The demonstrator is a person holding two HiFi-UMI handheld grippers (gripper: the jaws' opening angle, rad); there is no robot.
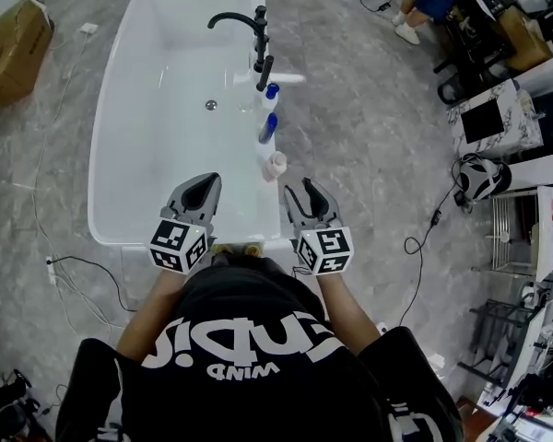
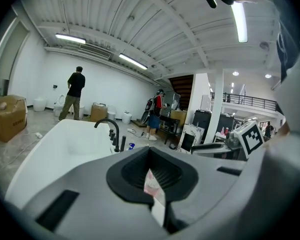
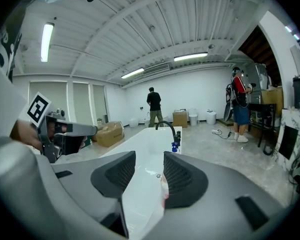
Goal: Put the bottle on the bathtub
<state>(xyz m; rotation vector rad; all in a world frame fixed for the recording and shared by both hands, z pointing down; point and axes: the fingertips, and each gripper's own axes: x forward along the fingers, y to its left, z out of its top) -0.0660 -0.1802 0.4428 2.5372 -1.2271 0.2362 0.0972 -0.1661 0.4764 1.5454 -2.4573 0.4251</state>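
A small pink bottle [image 1: 276, 166] stands upright on the right rim of the white bathtub [image 1: 111, 136]. Two blue-capped bottles [image 1: 269, 125] stand farther along the same rim, near the black faucet [image 1: 255, 30]. My left gripper [image 1: 205, 182] hovers over the tub's near end, shut and empty; in its own view the pink bottle [image 2: 151, 181] shows through the hollow between its pads. My right gripper [image 1: 304, 190] is open and empty, just short of the pink bottle [image 3: 163, 185], which peeks from behind its right pad.
A cardboard box [image 1: 14, 49] lies on the floor left of the tub. Cables [image 1: 74, 270] run along the floor at the near left and right. Desks, a chair and wire shelves [image 1: 511, 238] crowd the right side. People stand far off in the room.
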